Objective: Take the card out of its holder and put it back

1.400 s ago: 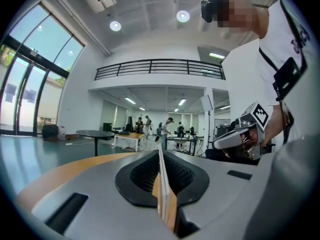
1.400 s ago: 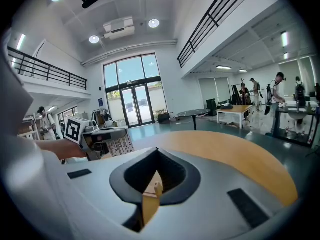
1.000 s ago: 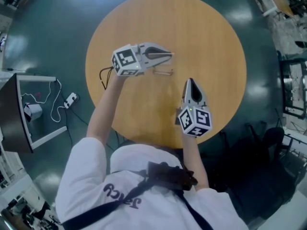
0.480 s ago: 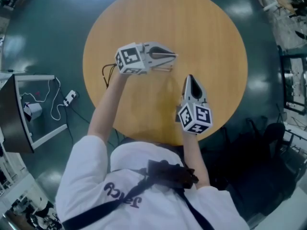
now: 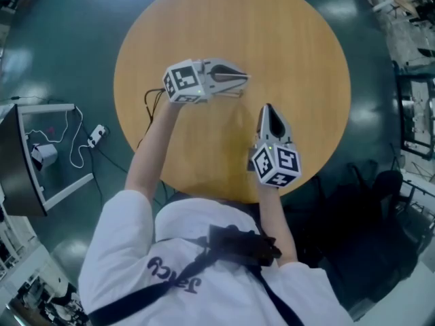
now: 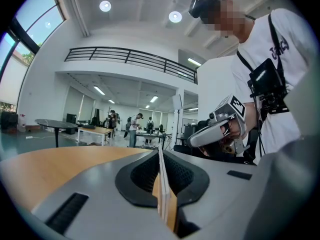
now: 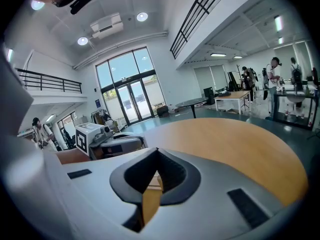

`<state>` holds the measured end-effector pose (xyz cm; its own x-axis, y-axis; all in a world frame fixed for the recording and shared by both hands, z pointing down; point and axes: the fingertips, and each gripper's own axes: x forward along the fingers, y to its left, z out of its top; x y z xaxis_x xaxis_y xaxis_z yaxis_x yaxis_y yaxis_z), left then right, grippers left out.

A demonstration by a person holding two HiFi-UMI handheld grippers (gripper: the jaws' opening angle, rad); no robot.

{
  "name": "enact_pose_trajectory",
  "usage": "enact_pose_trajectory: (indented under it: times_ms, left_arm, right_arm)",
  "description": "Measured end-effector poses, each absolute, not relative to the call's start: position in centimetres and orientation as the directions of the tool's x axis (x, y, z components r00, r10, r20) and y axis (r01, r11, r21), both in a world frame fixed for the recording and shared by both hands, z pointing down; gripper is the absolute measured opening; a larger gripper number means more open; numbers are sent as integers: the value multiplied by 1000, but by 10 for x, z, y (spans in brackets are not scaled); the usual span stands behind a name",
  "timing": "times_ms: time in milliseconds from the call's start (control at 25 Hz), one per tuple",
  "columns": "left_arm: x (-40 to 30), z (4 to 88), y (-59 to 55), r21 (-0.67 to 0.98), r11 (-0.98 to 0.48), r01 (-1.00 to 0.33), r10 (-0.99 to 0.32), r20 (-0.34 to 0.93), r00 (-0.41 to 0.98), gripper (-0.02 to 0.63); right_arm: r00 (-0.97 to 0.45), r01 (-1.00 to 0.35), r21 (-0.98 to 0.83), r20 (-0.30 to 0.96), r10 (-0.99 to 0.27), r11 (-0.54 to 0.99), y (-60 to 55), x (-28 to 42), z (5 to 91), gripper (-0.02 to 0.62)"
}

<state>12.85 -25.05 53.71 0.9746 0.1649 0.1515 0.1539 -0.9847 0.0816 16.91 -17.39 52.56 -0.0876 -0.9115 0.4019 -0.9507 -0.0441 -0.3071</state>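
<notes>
Round wooden tabletop [image 5: 306, 60]: left gripper [image 5: 241, 79] jaws clenched the thin card [image 6: 161, 184] edge-on; right gripper [image 5: 267, 109] jaws were closed, empty. Reinsertion would need the card squared to the holder [image 5: 231, 95] beneath the left jaws.

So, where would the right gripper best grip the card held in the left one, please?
Likely by its flat faces, on whatever part of the card stands clear of the left gripper, coming end-on from beyond that gripper's tips. The card stands on edge, thin, so pads must close from either side.

card [image 6: 162, 186] edge-on, its face unseen
</notes>
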Motion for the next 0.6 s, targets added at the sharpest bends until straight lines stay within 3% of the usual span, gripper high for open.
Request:
enact_pose_trajectory:
  times_ms: [600]
  left_arm:
    - [126, 543, -245, 85, -973, 215, 227, 179, 957, 26]
  right_arm:
    - [-94, -946, -321, 419, -903, -50, -175, 169, 532, 9]
